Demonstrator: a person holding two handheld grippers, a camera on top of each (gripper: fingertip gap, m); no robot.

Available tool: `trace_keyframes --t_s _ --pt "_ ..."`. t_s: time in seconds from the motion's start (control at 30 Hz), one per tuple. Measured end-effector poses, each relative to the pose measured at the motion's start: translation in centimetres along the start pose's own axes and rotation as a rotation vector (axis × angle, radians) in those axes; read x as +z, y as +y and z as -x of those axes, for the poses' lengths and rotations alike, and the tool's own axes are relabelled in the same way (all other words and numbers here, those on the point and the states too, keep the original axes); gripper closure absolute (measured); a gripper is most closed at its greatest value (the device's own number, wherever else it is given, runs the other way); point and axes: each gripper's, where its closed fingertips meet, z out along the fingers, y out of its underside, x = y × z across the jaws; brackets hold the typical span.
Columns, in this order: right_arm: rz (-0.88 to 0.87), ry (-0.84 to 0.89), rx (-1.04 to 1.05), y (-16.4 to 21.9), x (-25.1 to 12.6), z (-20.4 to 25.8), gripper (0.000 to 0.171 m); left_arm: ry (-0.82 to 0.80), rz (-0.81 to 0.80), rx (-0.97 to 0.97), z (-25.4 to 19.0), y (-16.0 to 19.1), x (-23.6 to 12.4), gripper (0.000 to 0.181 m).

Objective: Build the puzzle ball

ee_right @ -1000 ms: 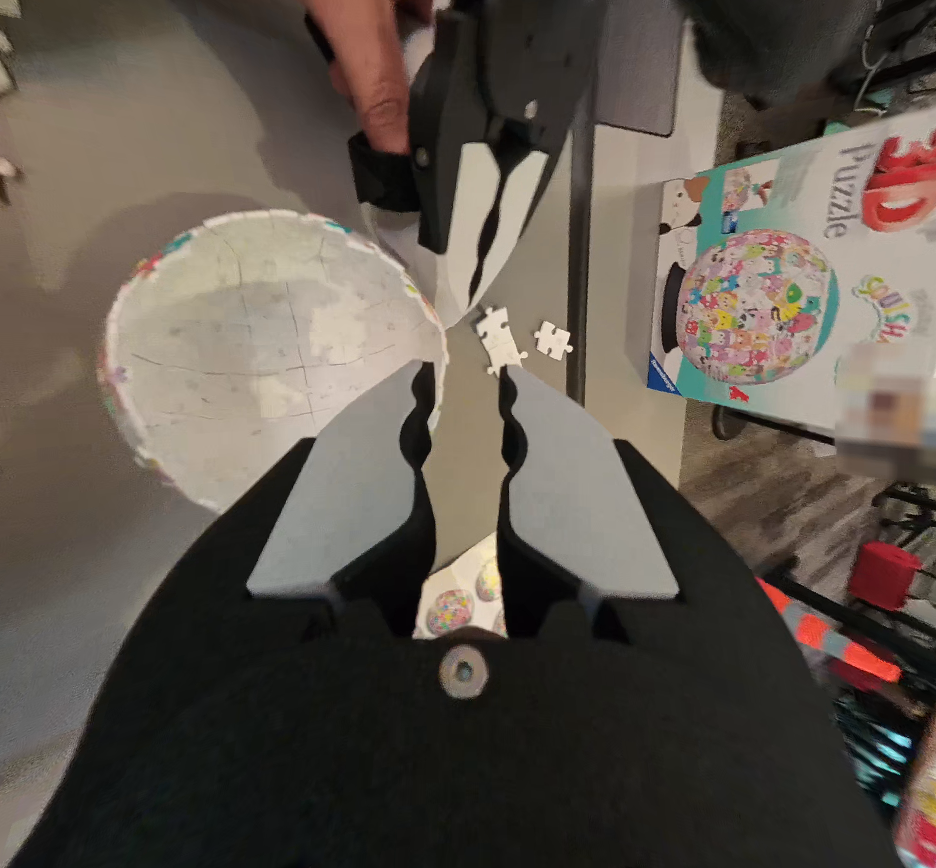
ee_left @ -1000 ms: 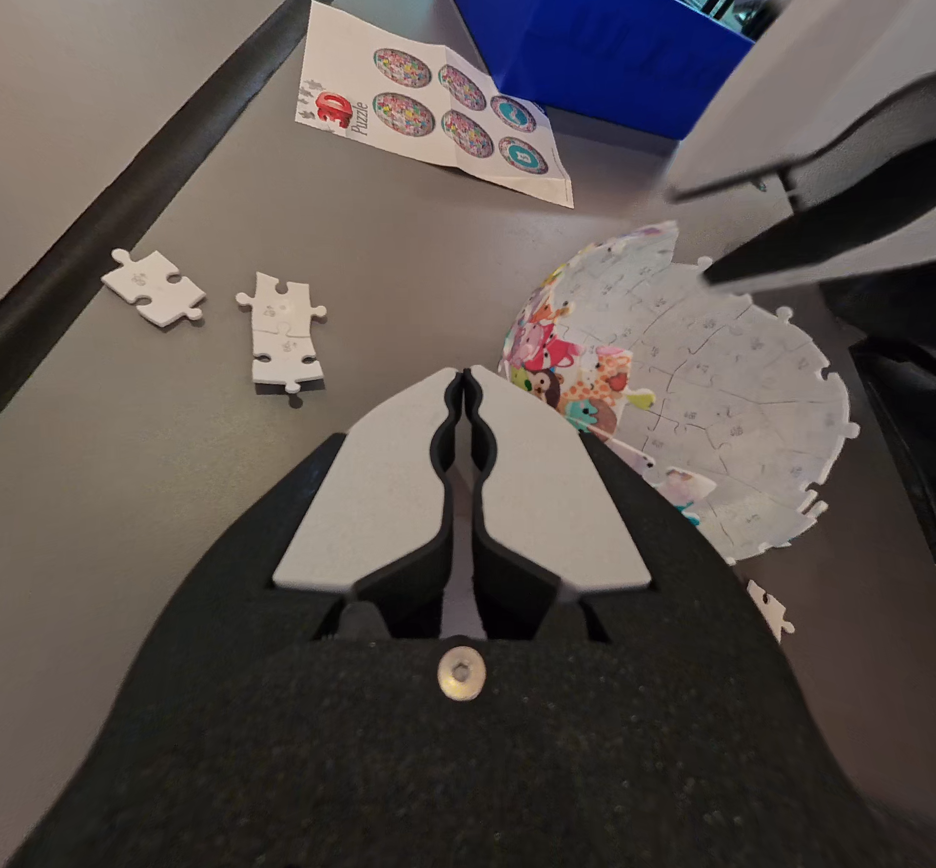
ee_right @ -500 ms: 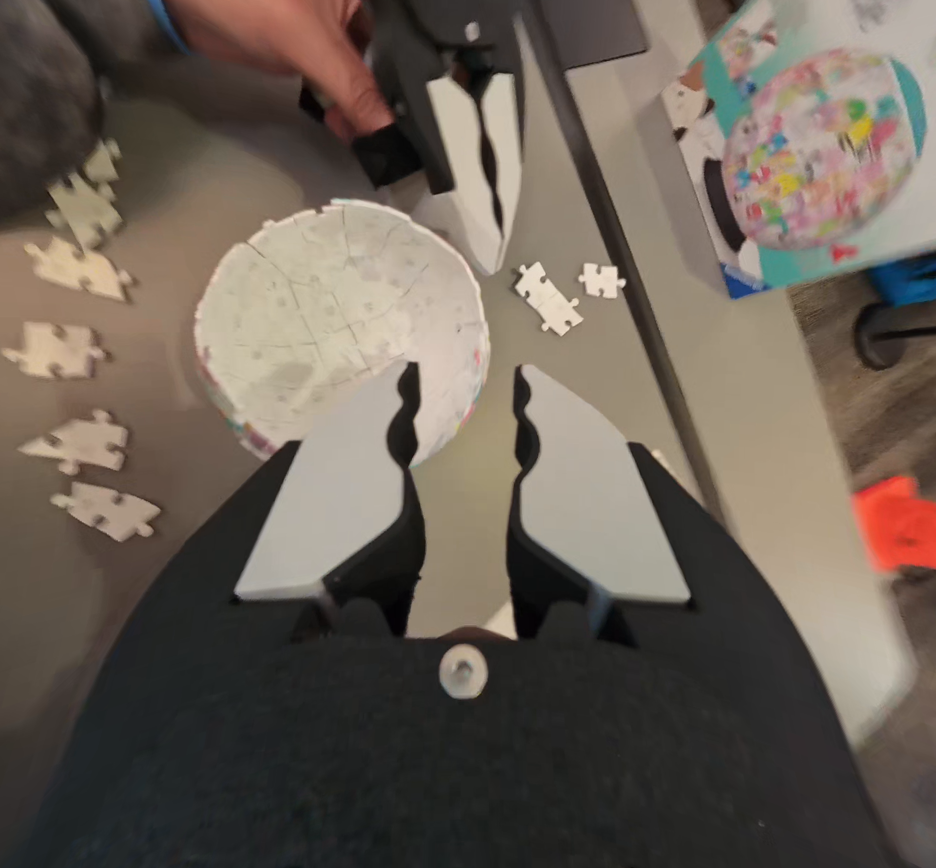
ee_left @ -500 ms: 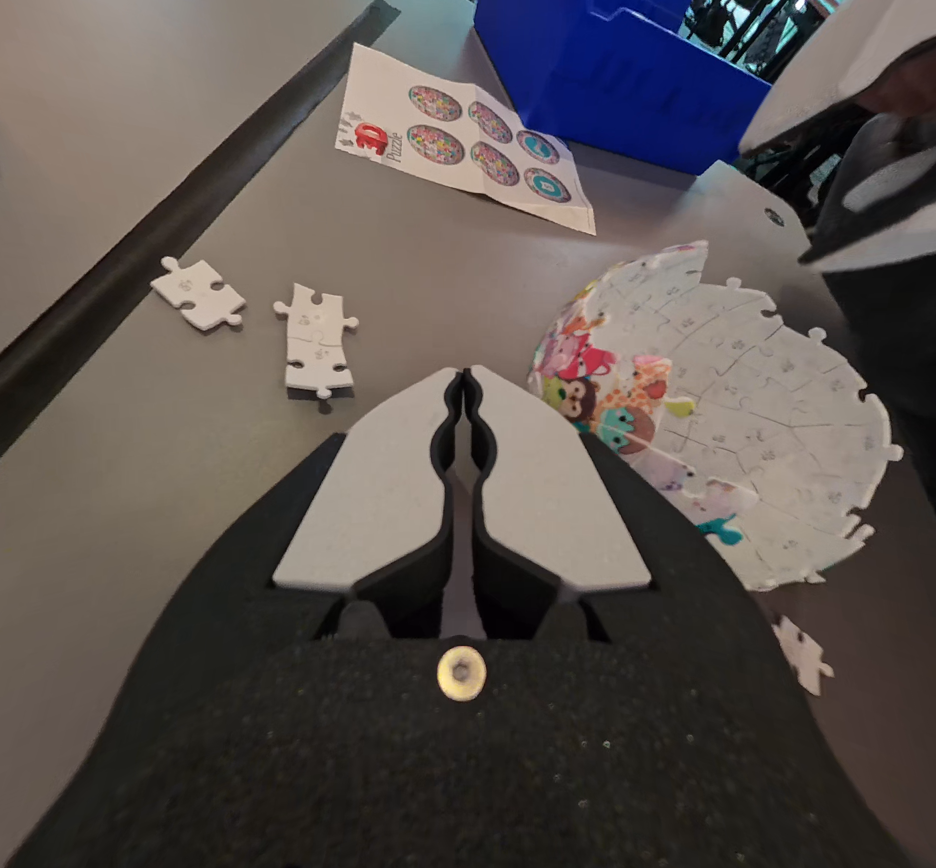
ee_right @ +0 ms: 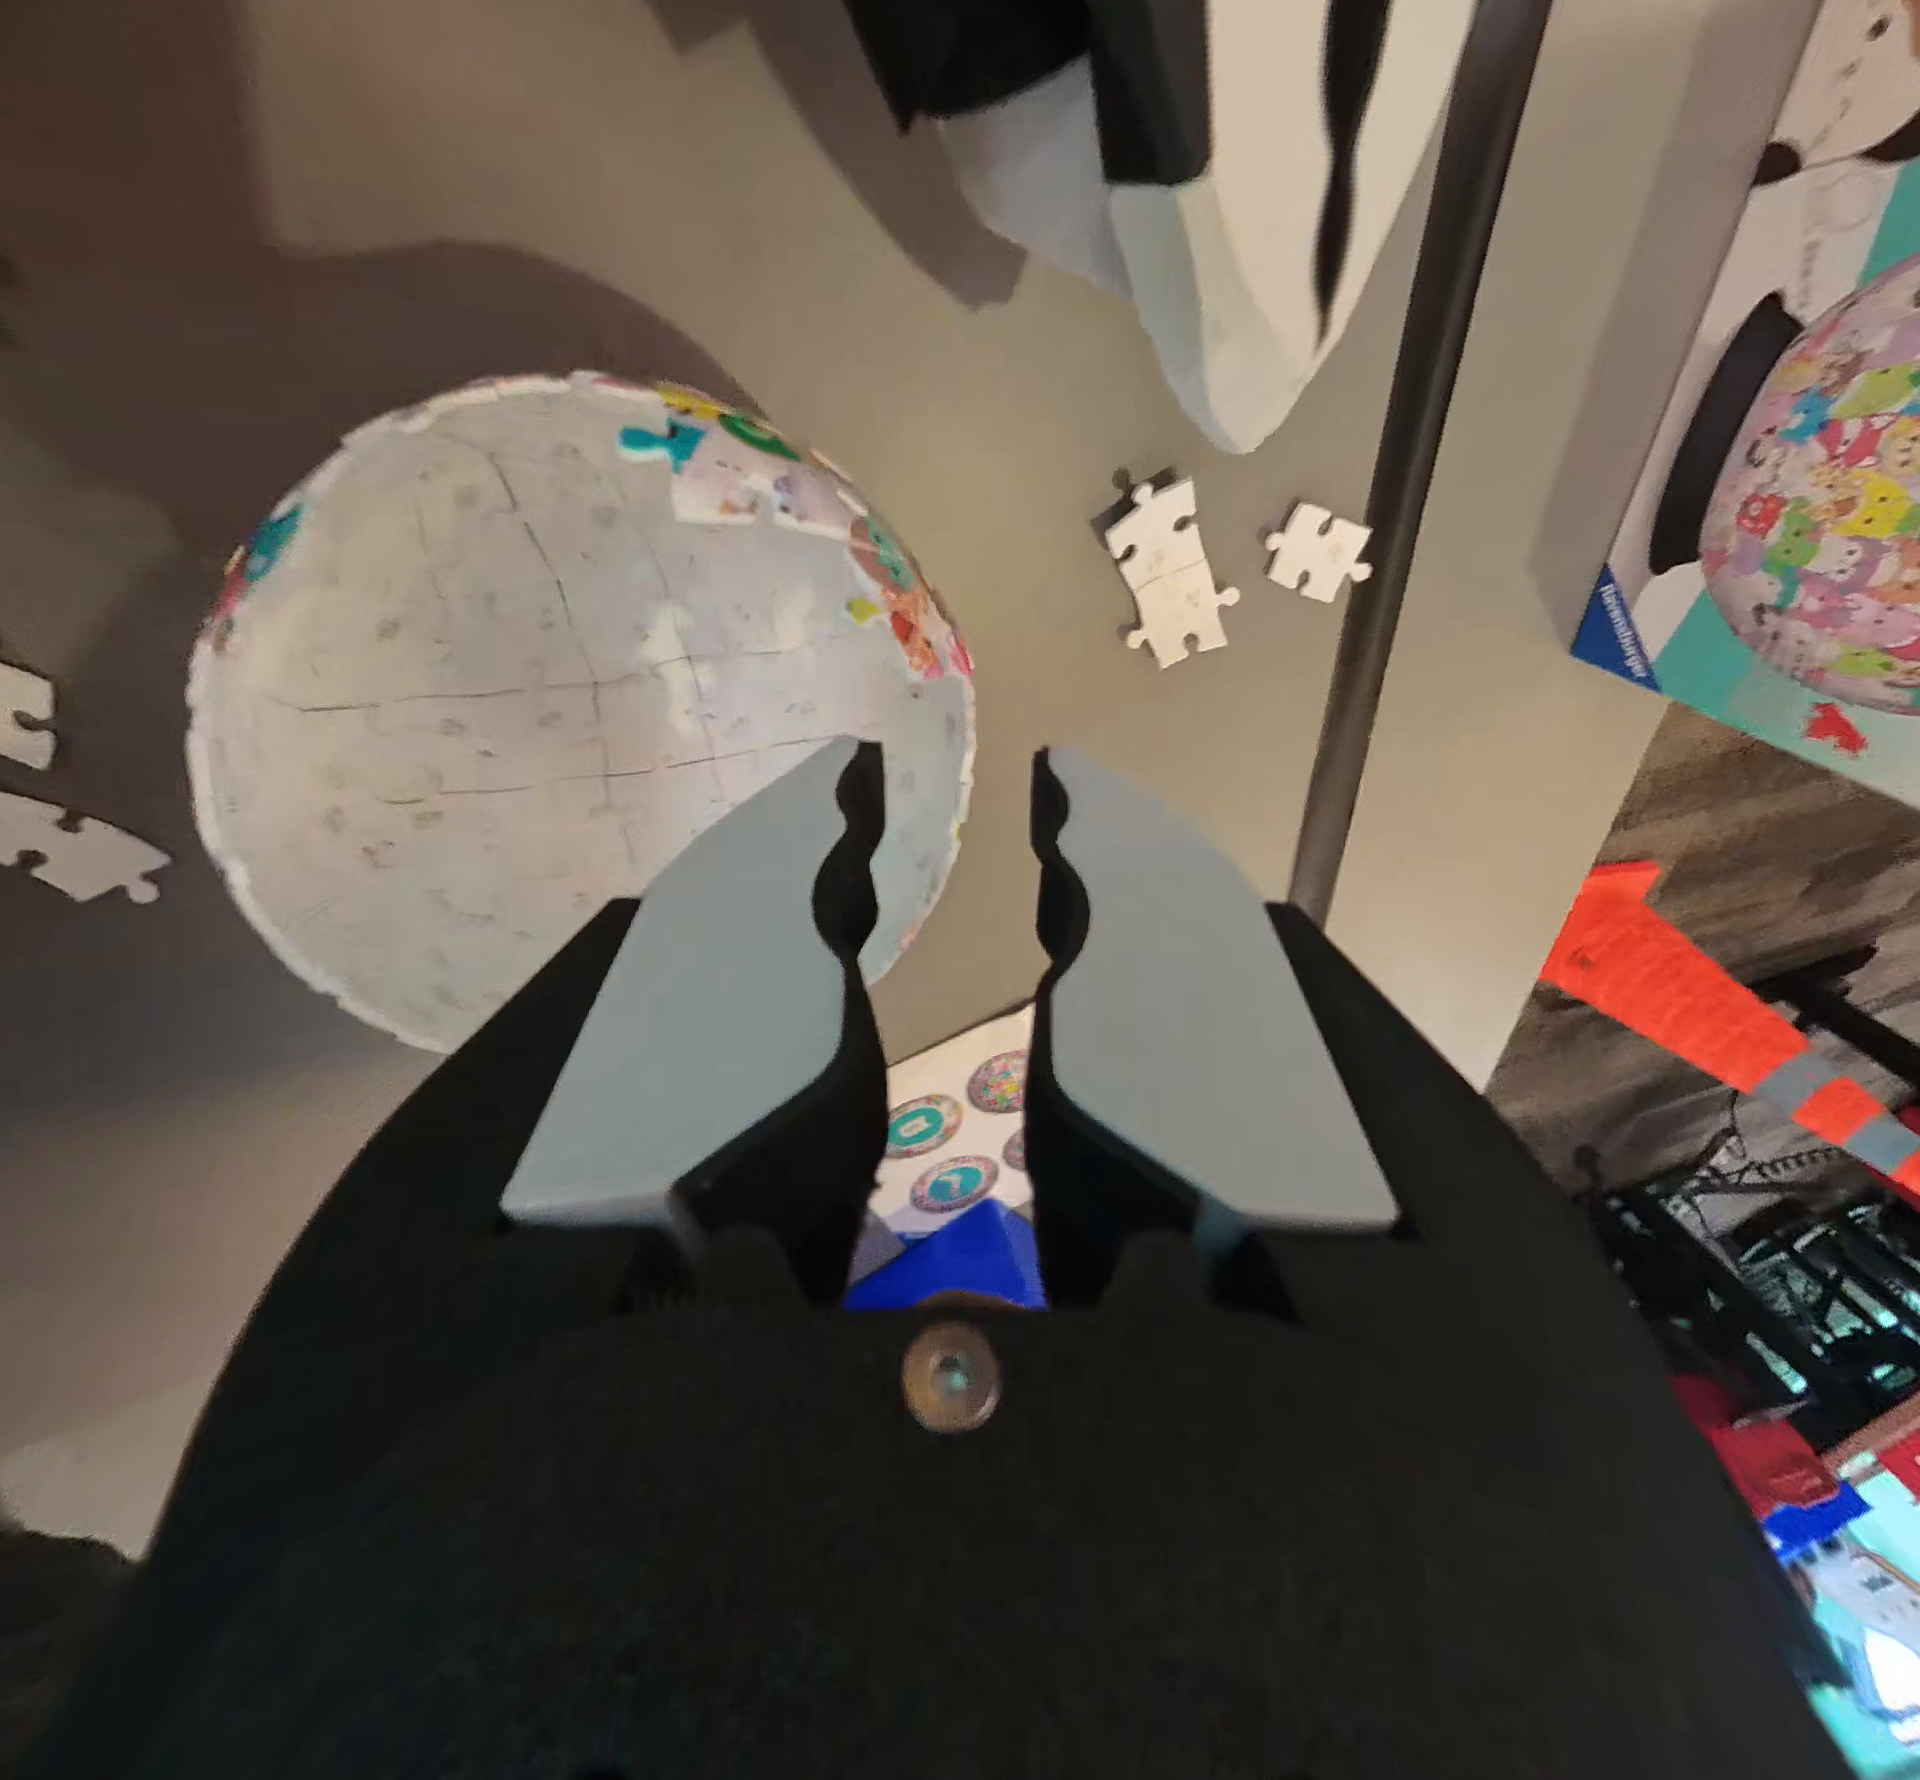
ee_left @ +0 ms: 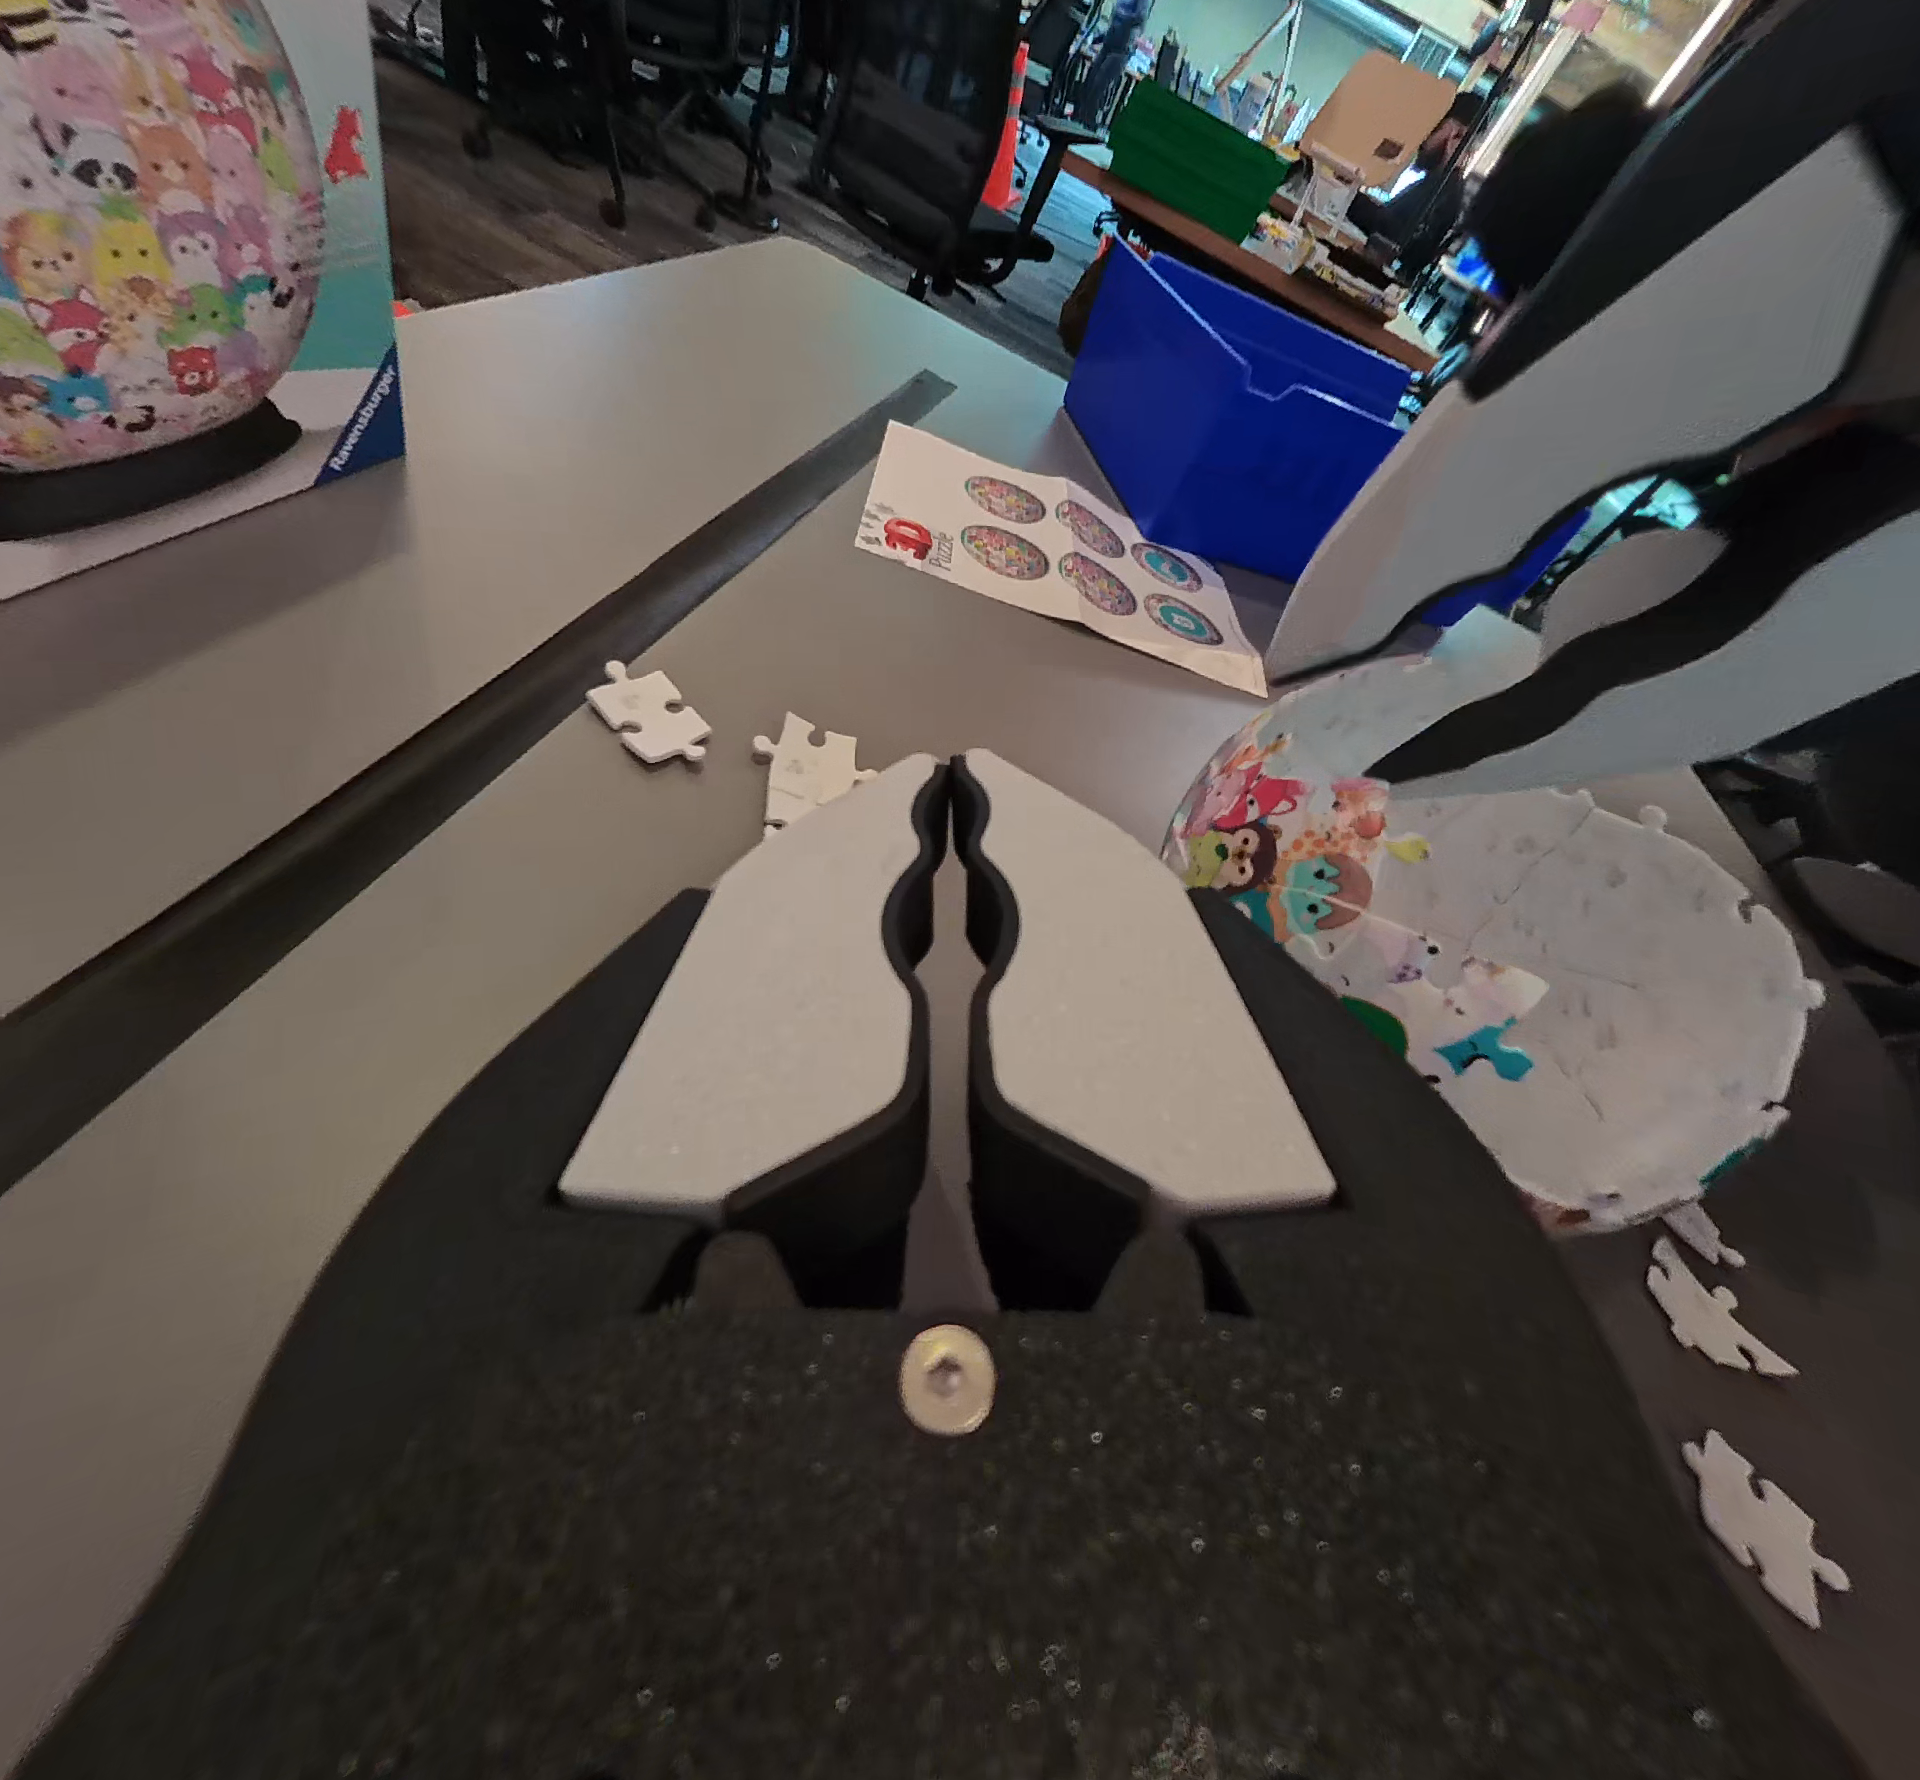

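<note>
Half-built puzzle ball [ee_left: 1579, 992], a bowl-shaped shell with its white inner side up and coloured print on the outer wall, sits on the grey worktop [ee_left: 623, 442]. Left gripper [ee_left: 951, 774]: jaws clenched together, nothing between them, hovering just left of the shell. Right gripper [ee_right: 956, 764]: jaws released with a clear gap, empty, poised over the shell's near rim; contact with the rim cannot be judged through the blur. Loose white pieces around: a joined pair [ee_right: 1169, 577] and a single piece [ee_right: 1317, 551] lie beyond the shell, close to the dark seam strip [ee_left: 499, 712] that runs across the worktop; the left gripper's tips partly cover the pair in the left wrist view. More loose pieces [ee_left: 1756, 1522] lie on the shell's other side. The folded instruction leaflet [ee_left: 1060, 556] lies flat between the shell and the blue bin [ee_left: 1226, 442]. The puzzle box [ee_left: 156, 172] stands upright across the seam. Office chairs and tables in background.
</note>
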Motion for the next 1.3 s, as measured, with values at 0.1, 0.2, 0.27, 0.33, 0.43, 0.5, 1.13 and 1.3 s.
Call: trace_keyframes --t_s 0.1,0.2,0.27,0.33,0.43,0.5,1.13,1.3 --pt "0.059 -0.001 0.007 -0.1 0.7 -0.3 0.146 0.02 -0.004 -0.021 0.0 -0.1 -0.1 0.181" --pt "0.136 -0.048 0.022 0.6 1.7 -0.3 0.145 0.028 0.009 -0.023 -0.2 0.1 0.1 0.181" --pt "0.173 -0.082 0.029 1.1 2.4 0.0 0.145 0.03 0.012 -0.018 -0.3 0.2 0.2 0.181" --pt "0.182 -0.089 0.021 1.2 2.8 0.3 0.146 0.034 0.009 -0.024 -0.4 0.1 0.1 0.181" --pt "0.17 -0.072 0.001 1.1 3.0 0.1 0.153 0.042 -0.002 -0.04 -0.3 0.0 0.0 0.181" --pt "0.155 -0.084 0.013 0.8 3.1 0.0 0.157 0.048 -0.007 -0.044 -0.4 0.0 -0.1 0.181" --pt "0.274 -0.1 -0.004 1.8 3.8 0.3 0.163 0.052 0.013 -0.042 -0.6 0.3 0.1 0.181" --pt "0.286 -0.097 -0.009 1.8 4.0 0.2 0.166 0.05 0.017 -0.039 -0.6 0.3 0.2 0.181"
